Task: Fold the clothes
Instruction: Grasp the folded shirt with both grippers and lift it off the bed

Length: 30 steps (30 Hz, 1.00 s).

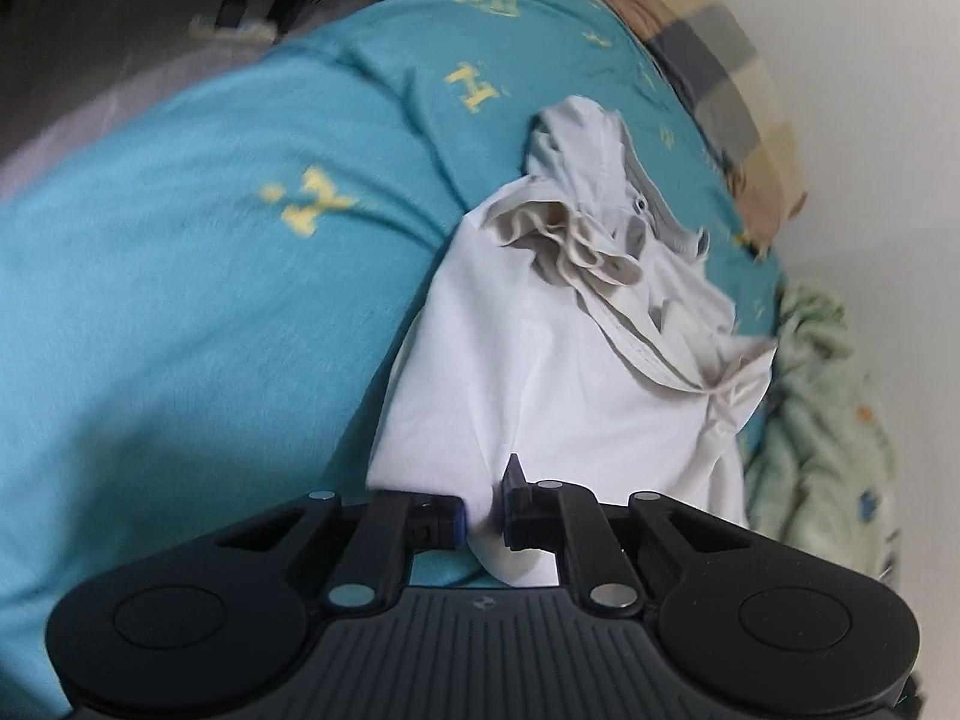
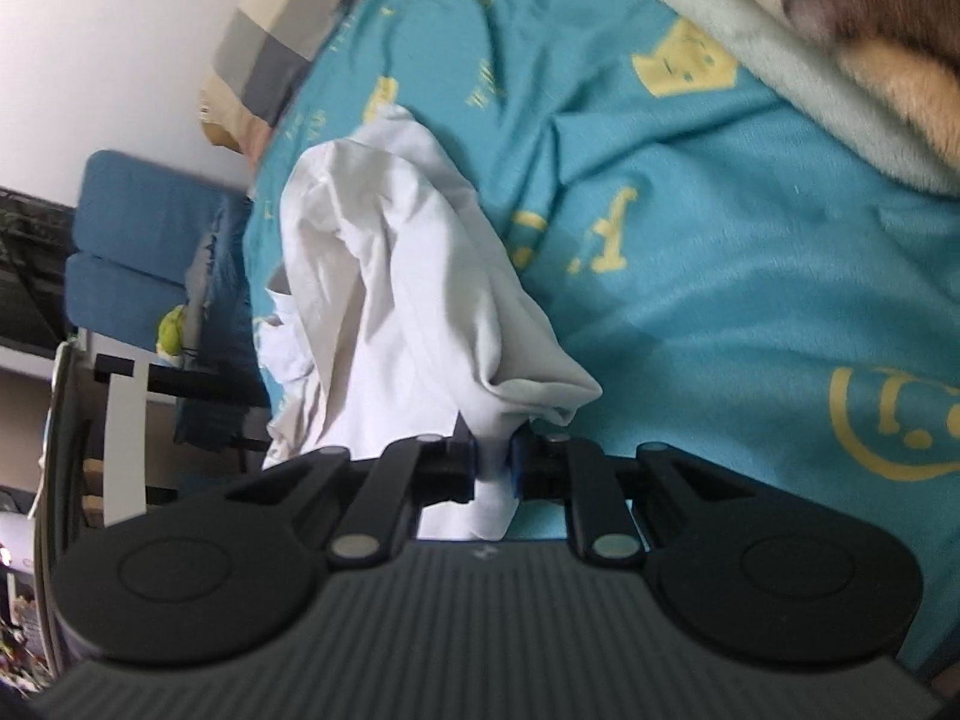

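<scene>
Left wrist view shows a crumpled white cotton garment (image 1: 540, 372) with a pale grey ruffled trim, lifted at its near edge off the teal bedsheet printed with yellow letters (image 1: 180, 252), and the left gripper (image 1: 486, 510) has its two black fingers pinched on a bunch of that white cloth. Right wrist view shows the same garment (image 2: 390, 300) hanging in a twisted rope from the right gripper (image 2: 495, 462), whose fingers are likewise pressed onto a tuft of fabric. So both ends are held, with the rest sagging onto the sheet between them.

As I read it, the step in hand is spreading the piece flat before any fold. To do it well, I would draw the two grippers apart until the cloth between them goes taut, give it a gentle shake to undo the twist, then lay it down on open sheet, with the ruffled edge uppermost and no layers trapped beneath.

Beyond the garment, a checked beige-and-grey pillow (image 1: 720, 60) lies at the head of the bed, and a pale green fleece blanket (image 1: 822, 420) sits just beside the garment; keep clear of it.
</scene>
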{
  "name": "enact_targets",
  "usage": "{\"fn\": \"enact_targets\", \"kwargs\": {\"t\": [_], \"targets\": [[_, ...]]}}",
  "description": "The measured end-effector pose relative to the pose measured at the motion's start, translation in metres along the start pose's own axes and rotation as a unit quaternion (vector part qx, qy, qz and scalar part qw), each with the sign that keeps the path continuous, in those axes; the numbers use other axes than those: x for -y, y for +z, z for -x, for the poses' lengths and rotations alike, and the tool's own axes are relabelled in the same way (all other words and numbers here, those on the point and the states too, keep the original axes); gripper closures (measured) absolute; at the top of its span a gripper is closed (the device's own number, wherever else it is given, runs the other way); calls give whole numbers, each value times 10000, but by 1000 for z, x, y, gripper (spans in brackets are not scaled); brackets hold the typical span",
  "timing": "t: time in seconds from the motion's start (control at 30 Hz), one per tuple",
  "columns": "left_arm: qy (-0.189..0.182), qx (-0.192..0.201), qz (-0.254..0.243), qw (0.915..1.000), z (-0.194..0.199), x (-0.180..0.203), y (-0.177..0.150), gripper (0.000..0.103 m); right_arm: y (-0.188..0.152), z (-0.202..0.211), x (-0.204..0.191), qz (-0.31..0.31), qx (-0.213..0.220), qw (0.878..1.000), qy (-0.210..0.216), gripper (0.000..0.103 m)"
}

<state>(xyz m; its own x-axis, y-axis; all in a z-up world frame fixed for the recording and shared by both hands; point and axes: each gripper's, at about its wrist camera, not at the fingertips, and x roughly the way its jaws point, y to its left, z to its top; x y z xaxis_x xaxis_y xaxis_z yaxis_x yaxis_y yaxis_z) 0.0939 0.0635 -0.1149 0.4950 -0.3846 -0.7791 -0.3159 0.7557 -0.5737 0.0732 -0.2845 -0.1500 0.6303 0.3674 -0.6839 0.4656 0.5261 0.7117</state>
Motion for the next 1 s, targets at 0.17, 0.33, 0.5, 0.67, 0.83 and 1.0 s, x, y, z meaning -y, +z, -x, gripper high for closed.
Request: {"fn": "enact_targets", "kwargs": {"t": [0.17, 0.33, 0.5, 0.67, 0.83, 1.0], "targets": [[632, -13, -1116, 9917, -2, 45, 6, 92, -2, 3, 4, -106, 36, 9998, -150, 89], [691, -129, -1587, 9848, -13, 55, 5, 92, -2, 2, 2, -114, 125, 9992, -373, 89], [339, -296, -1115, 9927, -14, 25, 11, 92, -4, 4, -4, -12, 228, 9990, -387, 89], [-422, -266, -34, 9987, -3, -19, 13, 94, -6, 9, -9, 94, 348, 9989, -312, 89], [-1273, 199, 868, 9879, 28, -53, 6, 95, -12, 19, -17, 247, 439, 9987, -39, 90], [-1631, 431, 1425, 9753, 46, -78, -12, 96, -28, 36, -20, 425, 664, 9968, 105, 90]]}}
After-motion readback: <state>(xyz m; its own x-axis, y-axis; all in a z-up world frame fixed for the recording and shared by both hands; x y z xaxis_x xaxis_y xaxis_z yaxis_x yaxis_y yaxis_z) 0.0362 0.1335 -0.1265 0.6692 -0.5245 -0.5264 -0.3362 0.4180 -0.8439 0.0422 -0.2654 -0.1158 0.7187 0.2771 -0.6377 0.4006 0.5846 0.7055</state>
